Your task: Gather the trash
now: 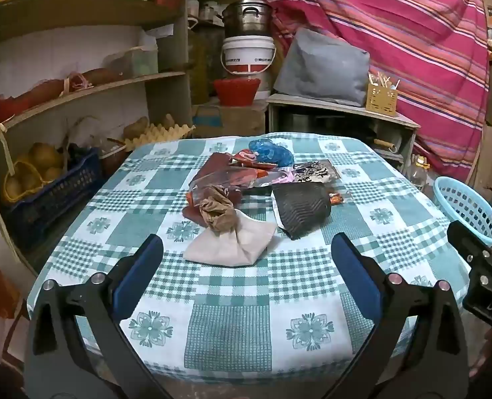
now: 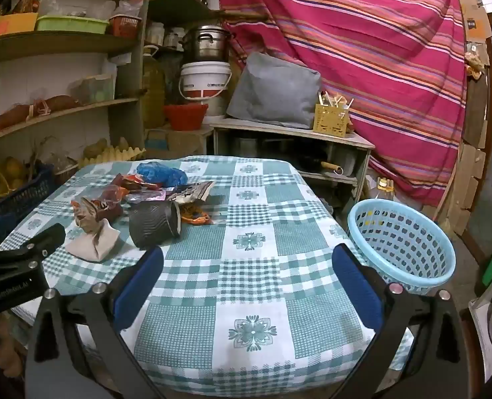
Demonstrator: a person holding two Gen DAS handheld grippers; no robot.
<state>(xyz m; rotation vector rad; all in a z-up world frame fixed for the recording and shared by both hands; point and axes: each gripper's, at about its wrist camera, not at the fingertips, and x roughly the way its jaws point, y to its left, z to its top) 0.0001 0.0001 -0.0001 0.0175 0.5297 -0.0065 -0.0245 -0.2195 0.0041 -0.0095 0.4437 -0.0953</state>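
A heap of trash lies mid-table: a crumpled beige paper [image 1: 231,244] [image 2: 93,244] with a brown wad [image 1: 217,211] on it, a crushed black cup [image 1: 301,207] [image 2: 154,221], red-brown wrappers [image 1: 221,179] [image 2: 113,199], a blue plastic bag [image 1: 271,153] [image 2: 161,173] and an orange wrapper [image 2: 196,216]. My left gripper [image 1: 246,256] is open and empty, just short of the beige paper. My right gripper [image 2: 247,266] is open and empty over bare cloth, right of the heap. A light blue basket [image 2: 402,246] [image 1: 467,212] stands off the table's right edge.
The table [image 2: 256,286] wears a green checked cloth. Shelves with baskets and produce [image 1: 63,126] stand on the left. A low cabinet [image 2: 292,146] with a grey cushion, buckets and a pot stands behind. A striped pink cloth [image 2: 362,50] hangs at the back right.
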